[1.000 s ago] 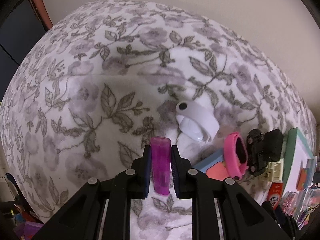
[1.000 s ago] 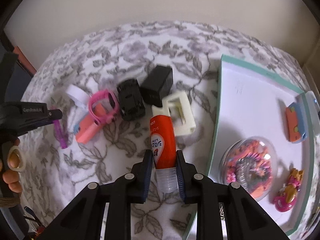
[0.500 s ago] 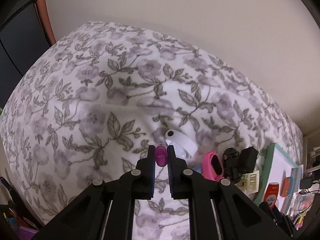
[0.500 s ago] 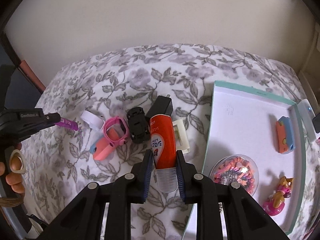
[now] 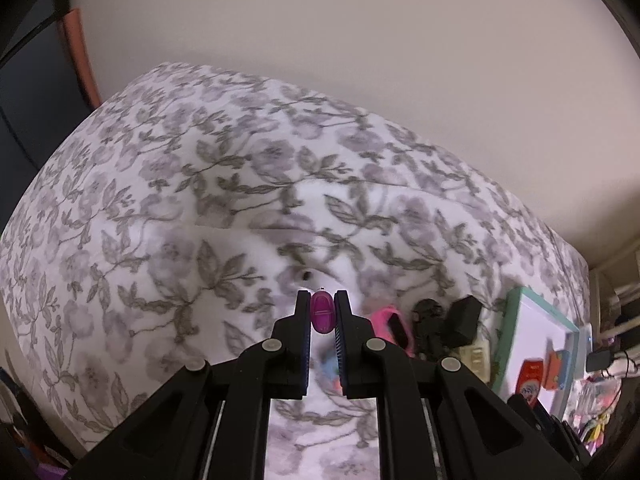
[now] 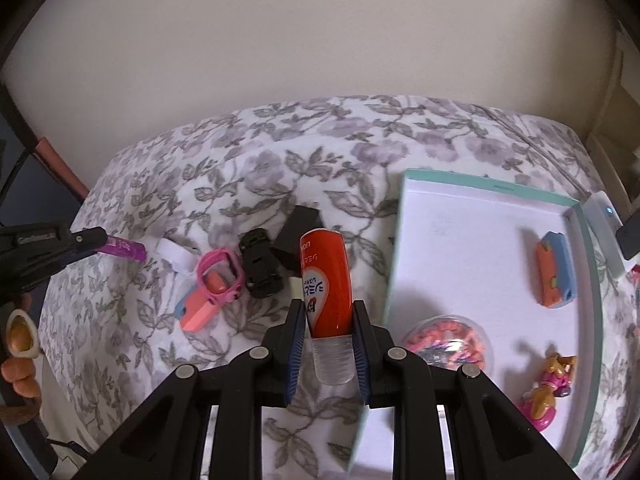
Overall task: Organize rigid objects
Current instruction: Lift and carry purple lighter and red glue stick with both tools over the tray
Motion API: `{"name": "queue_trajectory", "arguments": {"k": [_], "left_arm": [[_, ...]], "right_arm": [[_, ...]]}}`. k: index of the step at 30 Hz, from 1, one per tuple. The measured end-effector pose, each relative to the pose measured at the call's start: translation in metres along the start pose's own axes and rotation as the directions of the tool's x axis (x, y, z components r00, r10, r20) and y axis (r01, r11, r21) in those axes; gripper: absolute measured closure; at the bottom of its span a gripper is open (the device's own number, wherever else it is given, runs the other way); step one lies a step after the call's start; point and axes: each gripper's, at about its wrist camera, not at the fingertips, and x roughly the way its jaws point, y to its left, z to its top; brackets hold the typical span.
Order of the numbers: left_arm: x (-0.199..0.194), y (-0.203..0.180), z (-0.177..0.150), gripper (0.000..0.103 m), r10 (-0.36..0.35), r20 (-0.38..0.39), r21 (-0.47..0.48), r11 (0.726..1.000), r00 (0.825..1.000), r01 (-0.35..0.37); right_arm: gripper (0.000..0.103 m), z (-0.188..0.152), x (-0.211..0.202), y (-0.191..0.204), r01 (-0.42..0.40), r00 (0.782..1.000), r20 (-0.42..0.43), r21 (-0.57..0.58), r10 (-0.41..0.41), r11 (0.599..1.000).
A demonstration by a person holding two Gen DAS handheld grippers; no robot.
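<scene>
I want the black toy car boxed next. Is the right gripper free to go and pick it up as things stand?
Probably not yet. The right gripper is shut on the red glue stick, so its jaws are full. The black toy car itself lies uncovered on the floral blanket, nothing on top.

Black plastic tongs [image 6: 326,322] with blue ribbed pads [image 6: 294,344] and silver screws [image 6: 256,353].

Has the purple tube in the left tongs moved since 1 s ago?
Yes. In the right wrist view the purple tube has risen off the floral blanket and swung near horizontal, now at the height of the white band it previously lay below.
</scene>
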Motion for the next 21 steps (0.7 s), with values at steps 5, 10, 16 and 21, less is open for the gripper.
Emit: {"name": "queue_trajectory", "arguments": {"k": [5, 10, 16, 21], "left_arm": [[-0.007, -0.039, -0.009, 0.092, -0.096, -0.002, 0.063, 0.993, 0.995, 0.095], [-0.007, -0.079, -0.024, 0.092, -0.174, -0.025, 0.128, 0.976, 0.984, 0.176], [-0.007, -0.137, -0.049, 0.092, -0.245, -0.046, 0.224, 0.942, 0.968, 0.249], [0.001, -0.18, -0.069, 0.092, -0.256, -0.061, 0.304, 0.916, 0.965, 0.262]], "right_arm": [[0.079, 0.001, -0.003, -0.023, 0.031, 1.0, 0.0, 0.037, -0.031, 0.999], [0.079, 0.002, -0.01, -0.053, 0.048, 0.999, 0.006, 0.092, -0.049, 0.995], [0.079, -0.002, -0.016, -0.098, 0.108, 0.994, 0.001, 0.169, -0.109, 0.98], [0.079, -0.009, -0.021, -0.136, 0.121, 0.992, 0.002, 0.248, -0.125, 0.961]]}}
